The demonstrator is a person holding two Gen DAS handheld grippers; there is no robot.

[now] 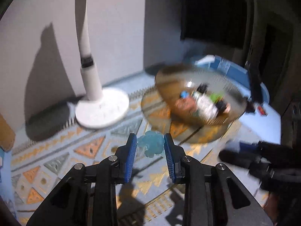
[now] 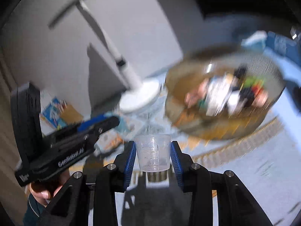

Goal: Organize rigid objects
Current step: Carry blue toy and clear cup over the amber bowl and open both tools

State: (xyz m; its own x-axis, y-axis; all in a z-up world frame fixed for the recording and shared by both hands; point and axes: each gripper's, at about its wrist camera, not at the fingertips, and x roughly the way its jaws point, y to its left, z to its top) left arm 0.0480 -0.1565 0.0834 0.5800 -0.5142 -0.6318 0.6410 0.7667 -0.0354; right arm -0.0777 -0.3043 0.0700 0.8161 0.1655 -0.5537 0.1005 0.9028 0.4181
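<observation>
Your left gripper [image 1: 150, 146] tilts down over the patterned mat [image 1: 56, 162], squeezing a small blue toy [image 1: 150, 144]. Your right gripper [image 2: 153, 155] tilts down too, pinching a clear cup [image 2: 152, 153] near the brown bowl [image 2: 225, 96].

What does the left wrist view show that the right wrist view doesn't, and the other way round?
Only the left wrist view: the left tongs shut on a pale blue translucent piece, above a patterned mat.

Only the right wrist view: the right tongs shut on a clear measuring cup, and a hand under the other tool.

Both: the white lamp base and the amber bowl of blurred small items.
</observation>
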